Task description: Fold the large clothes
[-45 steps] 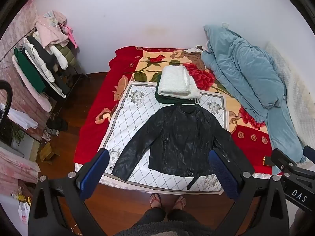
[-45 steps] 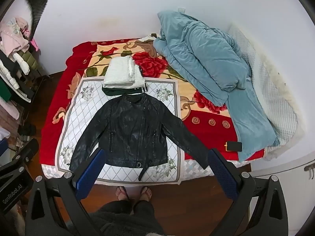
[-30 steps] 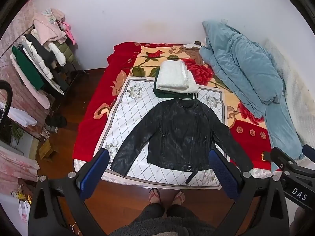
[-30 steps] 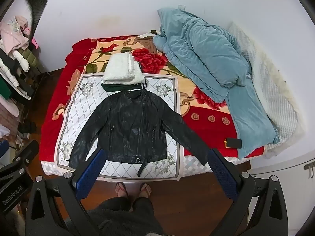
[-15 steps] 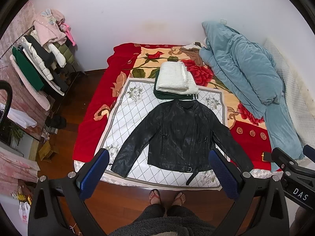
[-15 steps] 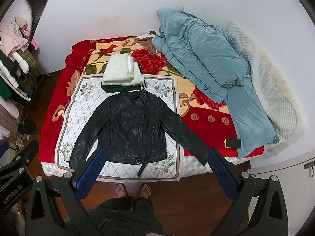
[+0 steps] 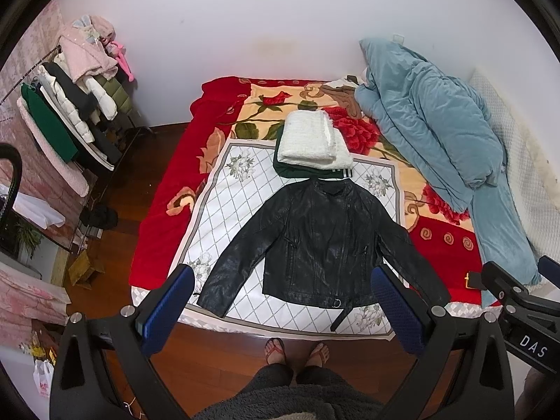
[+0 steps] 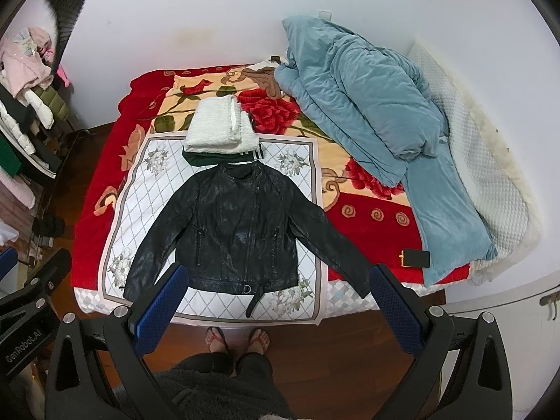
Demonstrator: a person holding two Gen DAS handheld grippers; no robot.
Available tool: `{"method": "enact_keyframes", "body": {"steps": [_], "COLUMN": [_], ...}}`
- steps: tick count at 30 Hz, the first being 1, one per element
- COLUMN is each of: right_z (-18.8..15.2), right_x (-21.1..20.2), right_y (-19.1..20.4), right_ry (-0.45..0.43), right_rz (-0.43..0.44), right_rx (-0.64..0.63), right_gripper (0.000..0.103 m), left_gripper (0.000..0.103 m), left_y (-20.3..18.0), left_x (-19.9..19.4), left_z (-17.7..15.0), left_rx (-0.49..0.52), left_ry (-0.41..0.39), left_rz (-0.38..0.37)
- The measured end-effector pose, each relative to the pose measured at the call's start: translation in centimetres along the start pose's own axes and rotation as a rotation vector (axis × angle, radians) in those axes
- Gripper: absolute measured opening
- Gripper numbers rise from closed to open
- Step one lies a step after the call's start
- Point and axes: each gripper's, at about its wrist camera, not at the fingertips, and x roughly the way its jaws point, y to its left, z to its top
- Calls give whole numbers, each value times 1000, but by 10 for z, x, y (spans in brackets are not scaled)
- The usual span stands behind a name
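Nothing moved since earlier frames; we hover both grippers, jaws wide and empty. Jacket (image 7: 323,241) lies flat at frame centre on bed (image 7: 164,210), collar far, hem toward us. Each sleeve lies nearest its same-side gripper: left (image 7: 280,309), right (image 8: 278,306).

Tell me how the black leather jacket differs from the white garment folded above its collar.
The black leather jacket lies spread flat with both sleeves angled outward; the white garment is folded into a compact rectangle. The jacket is glossy and smooth, the white garment fluffy. The jacket lies directly on the quilted mat; the white garment sits on a folded green piece. Both rest on the bed.
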Motion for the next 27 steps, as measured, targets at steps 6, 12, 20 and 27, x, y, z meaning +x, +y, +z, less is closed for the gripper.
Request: {"method": "enact_keyframes", "body": {"steps": [6, 12, 20, 27], "right_z": [5, 6, 7, 9], "right_x": [0, 1, 0, 0], "right_y": [5, 7, 6, 6], "right_ry": [-5, 1, 0, 1], "right_rz": [1, 6, 6, 10], "right_rx": [-2, 1, 2, 1], "right_gripper": [103, 103, 103, 103], "left_gripper": [103, 103, 103, 103], "left_y": [-1, -4, 3, 2], "left_x": [0, 0, 3, 1], "left_z": [2, 3, 11, 10], "left_rx": [2, 4, 7, 7], "left_ry": [2, 8, 1, 1], "left_rz": [0, -5, -10, -11]}}
